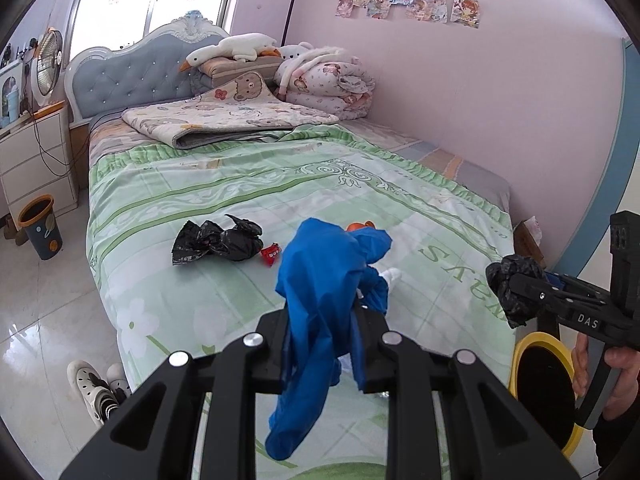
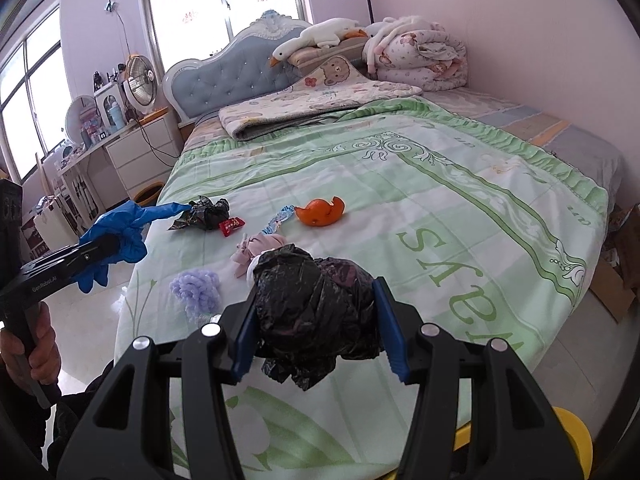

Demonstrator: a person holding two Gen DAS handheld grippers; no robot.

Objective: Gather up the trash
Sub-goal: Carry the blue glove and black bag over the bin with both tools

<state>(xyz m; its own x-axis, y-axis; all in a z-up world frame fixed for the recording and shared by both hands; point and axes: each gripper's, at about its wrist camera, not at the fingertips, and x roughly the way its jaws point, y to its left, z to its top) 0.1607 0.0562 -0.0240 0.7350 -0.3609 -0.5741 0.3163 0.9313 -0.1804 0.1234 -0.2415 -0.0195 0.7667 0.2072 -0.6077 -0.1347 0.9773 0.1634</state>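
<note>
Right now your left gripper [image 1: 320,320] is clamped tight on a blue plastic glove [image 1: 320,280], which hangs limp and wrinkled above the foot of the bed [image 1: 240,184]. Your right gripper [image 2: 316,332] has its blue pads pressed against both sides of a crumpled black plastic bag [image 2: 316,312], a bulky wad with shiny creases that sags out below the fingers.

From your right wrist view, more trash lies on the green quilt: a second black bag [image 2: 204,212], a red candy wrapper [image 2: 231,225] just beside it, a blue-white wrapper strip [image 2: 280,216], a piece of orange peel [image 2: 322,212], a pinkish scrap of cloth [image 2: 256,248] and a lilac fluffy ball [image 2: 195,286]. From your left wrist view the hanging glove covers most of these; you see only the second black bag [image 1: 216,242], the red wrapper [image 1: 271,254] and a sliver of the peel [image 1: 360,226]. That view alone shows a blue bin with an orange rim [image 1: 40,226] on the floor by the white drawers, and white shoes [image 1: 94,390] by the bed.

A yellow-rimmed bin [image 1: 544,388] sits at the bed's foot, cut off in both views. The wrapper print is too small to read.
</note>
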